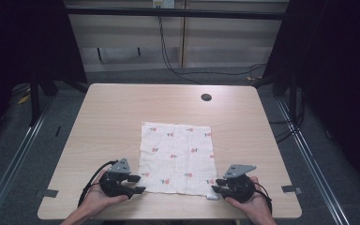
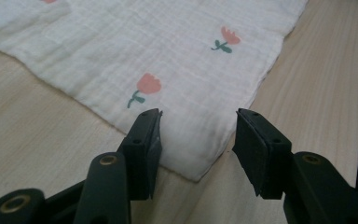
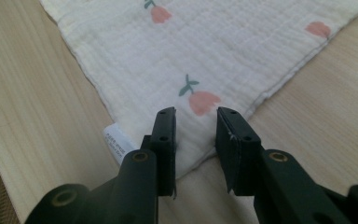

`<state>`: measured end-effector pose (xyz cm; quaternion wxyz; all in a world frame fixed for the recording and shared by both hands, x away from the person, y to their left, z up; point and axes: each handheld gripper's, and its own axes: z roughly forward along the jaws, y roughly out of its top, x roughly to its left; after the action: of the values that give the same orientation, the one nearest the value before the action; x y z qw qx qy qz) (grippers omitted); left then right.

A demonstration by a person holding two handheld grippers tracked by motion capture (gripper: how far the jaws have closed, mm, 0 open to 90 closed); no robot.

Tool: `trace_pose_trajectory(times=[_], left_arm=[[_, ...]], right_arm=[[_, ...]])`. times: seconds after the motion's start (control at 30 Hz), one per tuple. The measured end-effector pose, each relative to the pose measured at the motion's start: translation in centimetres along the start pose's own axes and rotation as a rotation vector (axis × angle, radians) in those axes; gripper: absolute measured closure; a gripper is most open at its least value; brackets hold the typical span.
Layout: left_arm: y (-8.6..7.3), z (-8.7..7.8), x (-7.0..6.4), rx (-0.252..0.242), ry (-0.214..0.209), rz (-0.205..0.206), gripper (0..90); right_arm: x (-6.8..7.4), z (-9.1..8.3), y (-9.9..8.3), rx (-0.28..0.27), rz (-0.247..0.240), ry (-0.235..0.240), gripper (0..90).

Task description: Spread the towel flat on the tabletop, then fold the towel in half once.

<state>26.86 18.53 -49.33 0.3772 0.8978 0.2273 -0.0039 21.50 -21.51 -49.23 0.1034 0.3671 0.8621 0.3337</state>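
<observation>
Where tongs gape: crinkled square muslin cloth (image 1: 177, 157).

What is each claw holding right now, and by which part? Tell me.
Nothing is held. The left claw stands open around the cloth's near left corner, the right claw open around its near right corner; neither has closed on the fabric.

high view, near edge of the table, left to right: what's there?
left hand → left gripper with its jaws apart → cloth, flat, printed with small flowers → white label at the cloth's near right corner → right gripper → right hand
</observation>
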Motion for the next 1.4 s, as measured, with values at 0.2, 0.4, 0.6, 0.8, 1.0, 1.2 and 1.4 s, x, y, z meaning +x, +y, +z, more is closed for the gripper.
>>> trace_pose_trajectory(times=[0.2, 0.4, 0.6, 0.8, 1.0, 1.2, 1.4], left_arm=[[-0.4, -0.2, -0.1, 0.002, 0.046, 0.045, 67.3], [-0.8, -0.9, -0.3, 0.027, 0.060, 0.046, 87.8], [-1.5, -1.7, -0.9, 0.035, 0.018, 0.018, 88.6], [-1.9, -2.2, -2.5, 0.047, -0.018, 0.034, 88.5], [-2.3, -2.3, -2.8, 0.054, -0.051, 0.014, 88.0], [-2.0, -2.9, -2.2, -0.021, -0.112, -0.030, 69.8], [-1.3, -3.5, -1.3, -0.085, -0.095, -0.074, 59.6]], right_arm=[[-0.1, 0.1, 0.1, 0.002, -0.007, 0.015, 78.0], [0.6, 0.4, 0.4, 0.001, -0.030, 0.045, 86.3], [1.1, 0.0, 0.2, 0.012, -0.029, 0.084, 88.9], [1.8, -0.8, -0.4, 0.018, -0.026, 0.100, 89.2], [2.4, -1.3, -1.1, 0.015, -0.016, 0.106, 89.0], [1.9, -1.5, -0.8, -0.032, 0.015, 0.133, 73.2], [0.6, -1.9, 0.4, -0.077, 0.035, 0.117, 62.1]])
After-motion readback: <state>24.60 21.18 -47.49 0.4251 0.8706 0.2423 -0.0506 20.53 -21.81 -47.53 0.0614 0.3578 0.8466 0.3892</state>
